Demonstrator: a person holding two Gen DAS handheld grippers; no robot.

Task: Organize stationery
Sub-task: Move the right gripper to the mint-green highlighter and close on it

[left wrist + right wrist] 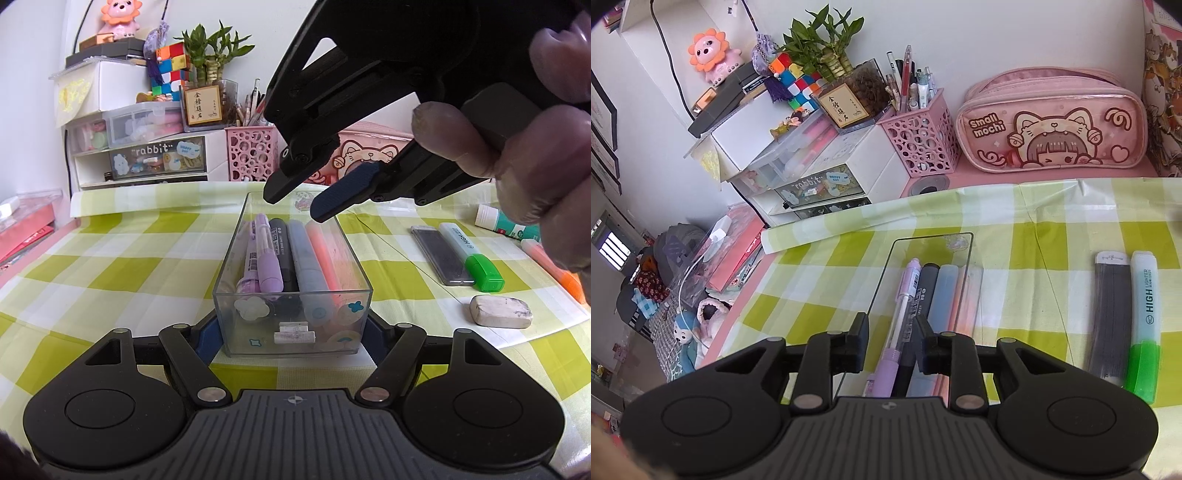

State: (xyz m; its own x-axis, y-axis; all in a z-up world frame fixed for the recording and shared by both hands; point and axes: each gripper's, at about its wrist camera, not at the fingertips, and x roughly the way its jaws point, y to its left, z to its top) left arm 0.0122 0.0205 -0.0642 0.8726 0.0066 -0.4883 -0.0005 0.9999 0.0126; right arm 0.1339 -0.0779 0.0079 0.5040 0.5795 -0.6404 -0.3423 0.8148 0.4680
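Note:
A clear plastic box (236, 266) stands on the checked tablecloth and holds a purple pen (269, 254), a black marker (282, 254), a grey-blue marker (308, 258) and an orange-pink highlighter (325, 254). My left gripper (291, 332) is shut on the box's near end, one finger on each side wall. My right gripper (293, 206) hovers open and empty above the box's far end; in its own view (892, 347) the fingers straddle the purple pen (899, 314) inside the box (886, 273).
To the right lie a grey lead case (441, 254), a green-capped highlighter (472, 254), a white eraser (500, 312), a glue stick (506, 223) and an orange marker (554, 266). A pink pen basket (919, 144), pink pencil case (1052, 125) and drawer unit (147, 158) stand behind.

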